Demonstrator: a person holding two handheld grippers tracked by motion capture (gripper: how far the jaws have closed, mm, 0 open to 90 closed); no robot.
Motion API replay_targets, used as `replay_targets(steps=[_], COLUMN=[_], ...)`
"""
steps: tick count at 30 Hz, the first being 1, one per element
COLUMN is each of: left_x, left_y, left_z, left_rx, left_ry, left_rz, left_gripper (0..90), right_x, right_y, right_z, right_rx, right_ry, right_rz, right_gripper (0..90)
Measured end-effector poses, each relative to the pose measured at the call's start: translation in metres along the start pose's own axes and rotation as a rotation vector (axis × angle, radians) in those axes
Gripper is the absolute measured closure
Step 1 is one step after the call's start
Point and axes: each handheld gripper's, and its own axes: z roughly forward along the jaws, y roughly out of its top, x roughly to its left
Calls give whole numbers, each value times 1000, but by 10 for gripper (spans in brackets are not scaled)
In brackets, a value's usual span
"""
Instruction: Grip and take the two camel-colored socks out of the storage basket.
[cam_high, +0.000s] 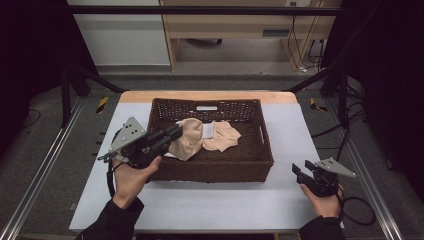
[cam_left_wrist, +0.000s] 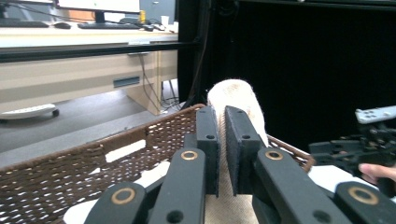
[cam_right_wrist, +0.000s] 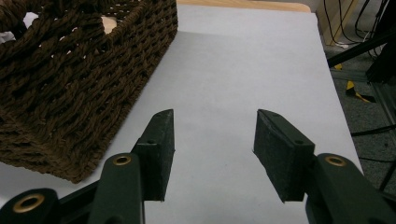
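A dark brown wicker basket (cam_high: 260, 165) stands in the middle of the table. Inside it lie beige cloth pieces: one (cam_high: 187, 137) at the left and another (cam_high: 222, 136) at the right, with a white piece (cam_high: 208, 130) between them. My left gripper (cam_high: 176, 133) reaches over the basket's left wall and is shut on the left beige cloth (cam_left_wrist: 236, 100), which rises between its jaws in the left gripper view. My right gripper (cam_high: 298, 172) rests on the table right of the basket, open, with bare tabletop between its jaws (cam_right_wrist: 212, 149).
The grey-white table top (cam_high: 210, 202) has free room in front of and right of the basket (cam_right_wrist: 70, 84). Metal frame rails run along both sides of the table. A wooden desk (cam_high: 240, 25) stands beyond the far edge.
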Motion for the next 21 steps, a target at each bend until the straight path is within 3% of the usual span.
replay_targets(steps=[13, 21], left_x=[-23, -31], left_y=[-29, -61], left_z=[-20, -22], left_rx=[48, 135], left_ry=[-62, -82], left_rz=[19, 13], left_gripper=[843, 843], right_x=[1, 2], right_y=[0, 0], right_z=[-1, -1], right_rx=[0, 0], right_ry=[1, 3], right_rz=[-1, 2], right_gripper=[478, 477])
